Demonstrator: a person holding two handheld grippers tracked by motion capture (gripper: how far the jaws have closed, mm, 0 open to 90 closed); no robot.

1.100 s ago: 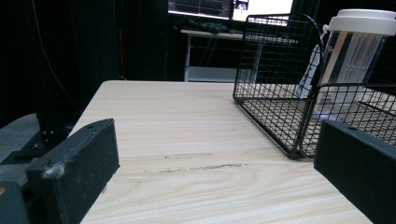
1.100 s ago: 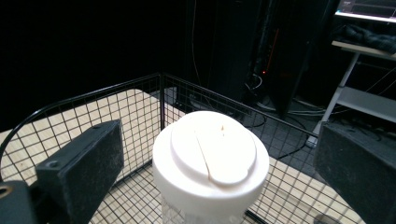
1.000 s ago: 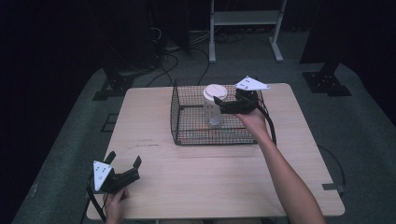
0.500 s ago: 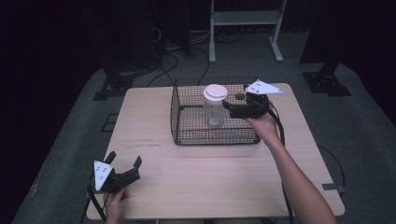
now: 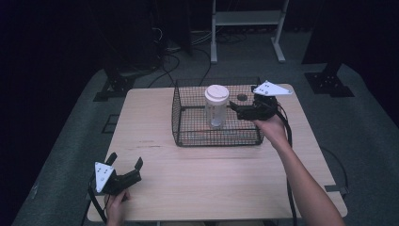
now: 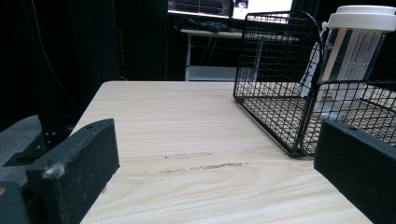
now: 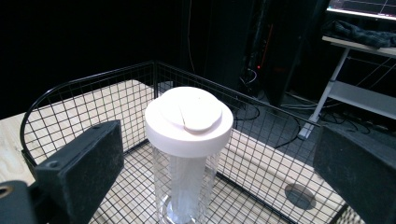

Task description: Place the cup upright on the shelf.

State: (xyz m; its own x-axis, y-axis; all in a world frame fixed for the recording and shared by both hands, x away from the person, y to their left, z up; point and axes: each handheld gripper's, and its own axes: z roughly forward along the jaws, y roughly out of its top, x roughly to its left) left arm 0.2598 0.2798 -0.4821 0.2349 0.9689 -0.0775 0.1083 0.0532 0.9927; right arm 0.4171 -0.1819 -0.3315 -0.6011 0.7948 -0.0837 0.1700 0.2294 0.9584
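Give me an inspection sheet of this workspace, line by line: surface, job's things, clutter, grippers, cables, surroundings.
Surface: light wooden table, faint scuff marks near its middle.
Job's things: clear jar with white lid, upright inside the black wire basket.
Clutter: nothing seen.
Grippers: right gripper open beside the jar, apart from it; left gripper open at the near left corner.
Cables: a black cable trails from the right gripper.
Surroundings: dark room, grey floor, white stand behind.

Light: I saw the table (image 5: 211,174) dimly lit from above, surroundings black.
Focus: near jaws looked soft.
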